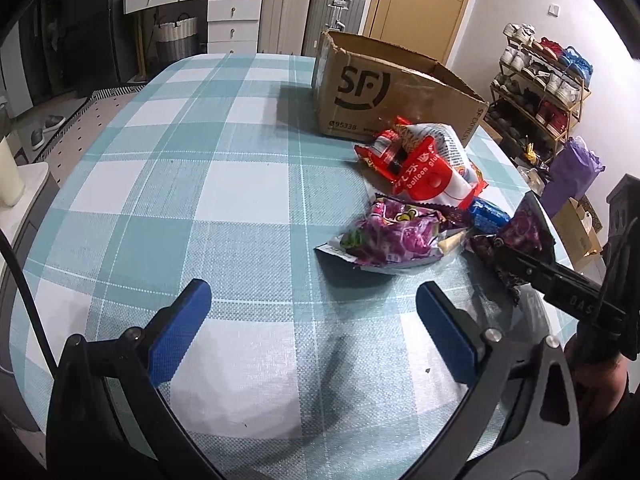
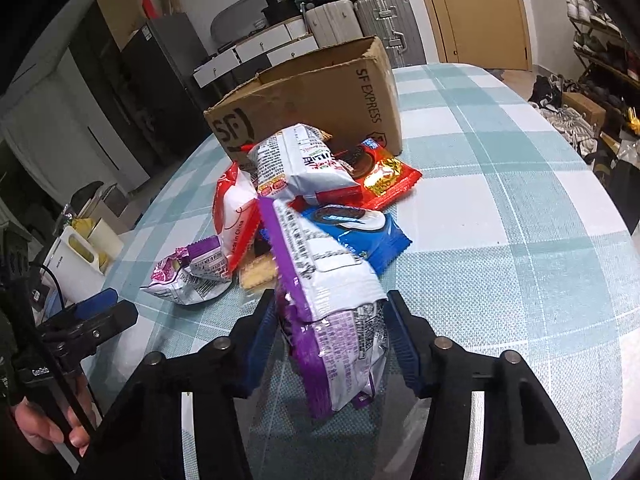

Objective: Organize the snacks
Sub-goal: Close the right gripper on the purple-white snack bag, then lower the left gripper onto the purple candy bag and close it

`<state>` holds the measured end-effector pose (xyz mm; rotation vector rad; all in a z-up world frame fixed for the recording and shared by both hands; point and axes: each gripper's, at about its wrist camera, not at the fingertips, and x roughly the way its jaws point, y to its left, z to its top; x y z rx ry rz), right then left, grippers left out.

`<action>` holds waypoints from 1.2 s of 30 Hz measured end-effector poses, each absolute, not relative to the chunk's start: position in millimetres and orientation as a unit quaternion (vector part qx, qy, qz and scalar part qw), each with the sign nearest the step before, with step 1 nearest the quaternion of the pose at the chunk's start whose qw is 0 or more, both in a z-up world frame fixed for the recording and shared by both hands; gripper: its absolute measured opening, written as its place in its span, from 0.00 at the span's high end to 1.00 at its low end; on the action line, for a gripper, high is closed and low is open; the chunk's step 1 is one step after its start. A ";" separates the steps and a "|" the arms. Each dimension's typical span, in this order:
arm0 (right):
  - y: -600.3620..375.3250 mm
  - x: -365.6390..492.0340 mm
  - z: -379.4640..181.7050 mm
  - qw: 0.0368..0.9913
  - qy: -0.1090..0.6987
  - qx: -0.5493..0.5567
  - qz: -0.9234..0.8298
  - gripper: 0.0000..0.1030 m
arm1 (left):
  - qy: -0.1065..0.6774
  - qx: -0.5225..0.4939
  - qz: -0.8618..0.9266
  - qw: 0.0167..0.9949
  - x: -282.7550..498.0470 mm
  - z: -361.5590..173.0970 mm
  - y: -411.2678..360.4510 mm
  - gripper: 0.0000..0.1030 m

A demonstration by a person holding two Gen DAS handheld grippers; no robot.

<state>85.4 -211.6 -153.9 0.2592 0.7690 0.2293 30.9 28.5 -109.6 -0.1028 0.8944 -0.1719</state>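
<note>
The right gripper clamps a purple packet, its long axis pointing away toward the box. The left gripper gapes empty above the table.

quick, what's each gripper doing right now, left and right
Left gripper: open, empty, over the table.
Right gripper: shut on the purple snack bag.

Box: on the worktop, 12 o'clock of the snack heap.
Snack heap: between box and right claw.
Left claw: 7 o'clock of the heap.
</note>
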 end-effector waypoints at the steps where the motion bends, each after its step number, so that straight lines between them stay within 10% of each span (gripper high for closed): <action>1: -212.3 83.2 -154.7 0.913 0.372 0.128 0.111 0.54 | 0.433 -0.051 -0.082 0.896 31.5 -110.8 29.1 0.01; 6: -214.2 74.0 -151.8 0.921 0.352 0.126 0.109 0.66 | 0.440 -0.057 -0.083 0.892 32.9 -114.9 31.2 0.01; 36: -225.9 38.5 -128.8 0.935 0.312 0.129 0.109 0.68 | 0.464 -0.041 -0.165 0.869 69.7 -109.3 -8.1 0.01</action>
